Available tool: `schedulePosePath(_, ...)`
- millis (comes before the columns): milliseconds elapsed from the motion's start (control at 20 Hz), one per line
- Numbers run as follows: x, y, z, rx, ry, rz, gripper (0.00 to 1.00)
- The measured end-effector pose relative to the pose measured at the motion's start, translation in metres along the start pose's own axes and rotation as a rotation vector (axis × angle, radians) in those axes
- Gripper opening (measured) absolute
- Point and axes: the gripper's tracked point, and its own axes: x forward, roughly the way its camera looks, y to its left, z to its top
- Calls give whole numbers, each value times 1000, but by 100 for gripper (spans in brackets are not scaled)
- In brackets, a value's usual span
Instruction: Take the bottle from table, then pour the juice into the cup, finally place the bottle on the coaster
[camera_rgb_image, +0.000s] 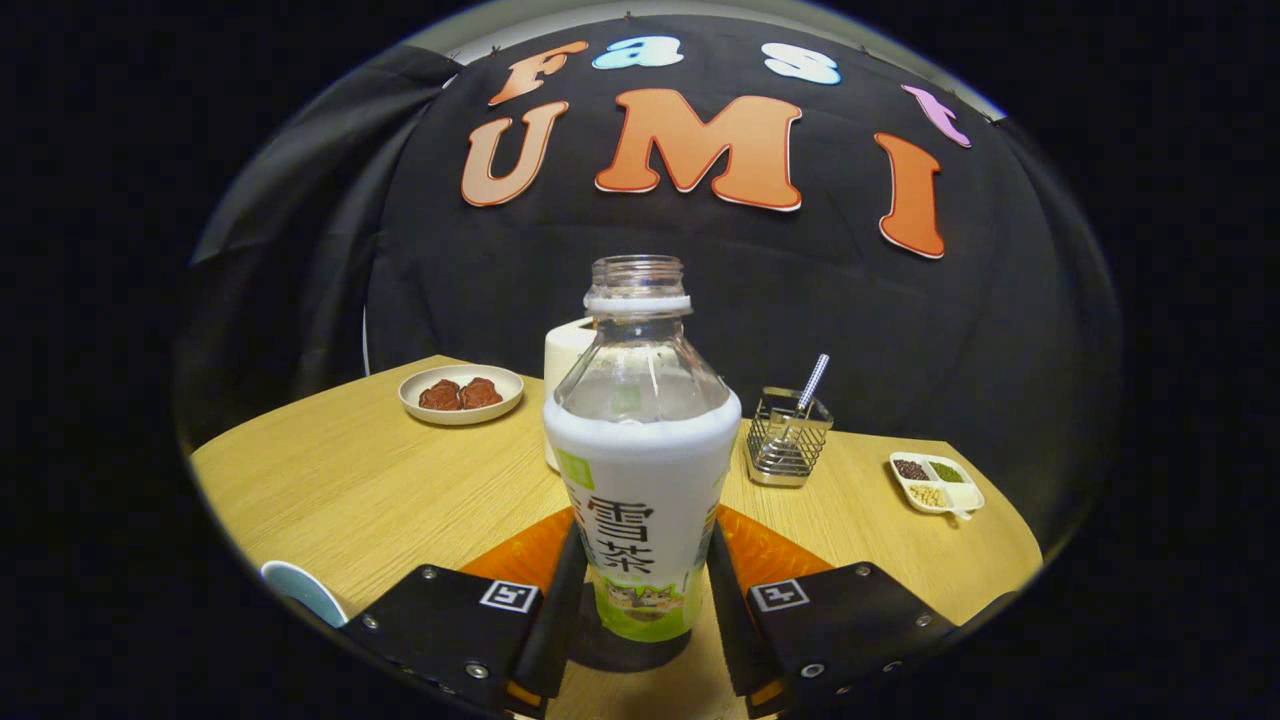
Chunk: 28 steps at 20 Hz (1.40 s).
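The bottle (640, 470) stands upright between the fingers of the gripper (640, 610), near the table's (380, 480) front edge. It probably handles light and a little top-heavy: thin clear plastic that would dent under a hard squeeze, cap off, so any tilt spills. The labelled lower body is the sensible place to hold it, and there the fingers flank it closely on both sides; whether they actually press it I cannot tell. It has a clear shoulder and open neck, with a white wrapper turning green at the base. An orange coaster (775, 555) lies under and behind it. A pale cup (300, 590) sits by the front left edge, with a wire holder (785, 440), plate (460, 395) and divided dish (935, 483) further back.
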Motion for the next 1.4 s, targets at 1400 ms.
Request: schedulePosePath(1400, -61, -21, 51, 62, -109, 36, 95)
